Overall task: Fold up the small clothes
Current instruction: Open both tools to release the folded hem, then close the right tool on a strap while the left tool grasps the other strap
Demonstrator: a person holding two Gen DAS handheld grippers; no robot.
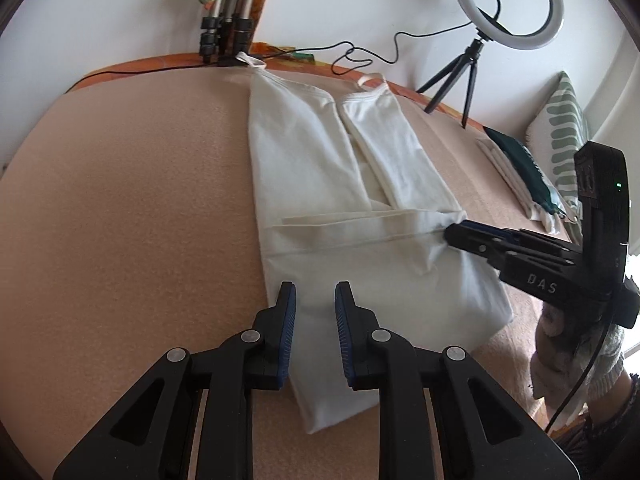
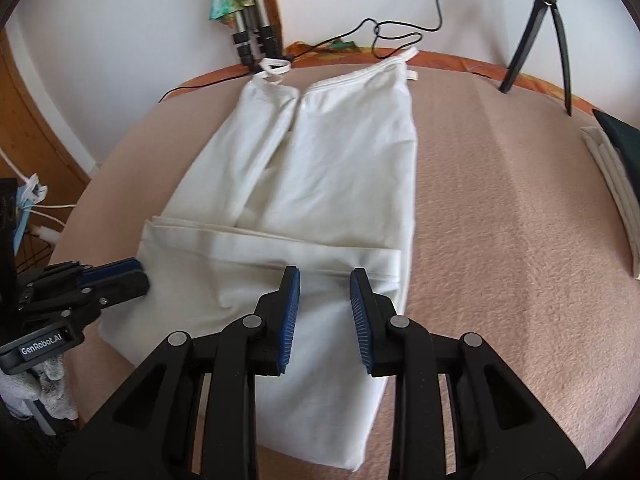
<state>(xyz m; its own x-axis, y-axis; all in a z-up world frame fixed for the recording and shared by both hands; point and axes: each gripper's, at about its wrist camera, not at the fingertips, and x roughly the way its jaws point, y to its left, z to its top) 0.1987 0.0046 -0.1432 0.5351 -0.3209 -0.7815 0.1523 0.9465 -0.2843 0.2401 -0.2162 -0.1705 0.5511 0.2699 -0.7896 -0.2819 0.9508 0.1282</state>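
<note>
A white strappy top (image 1: 320,160) lies on the peach blanket (image 1: 120,200), both long sides folded inward and its near part folded up into a band. It also shows in the right wrist view (image 2: 320,168). My left gripper (image 1: 315,292) is open and empty, low over the garment's near left edge; in the right wrist view it (image 2: 138,270) sits at that edge. My right gripper (image 2: 325,278) is open and empty over the folded band near the right edge; in the left wrist view it (image 1: 454,232) touches the band's right end.
A ring light on a small tripod (image 1: 508,4) stands at the back right with its cable (image 1: 360,56) along the wall. Folded clothes (image 1: 516,168) and a striped pillow (image 1: 568,132) lie at the right. Tripod legs (image 1: 224,28) stand at the back.
</note>
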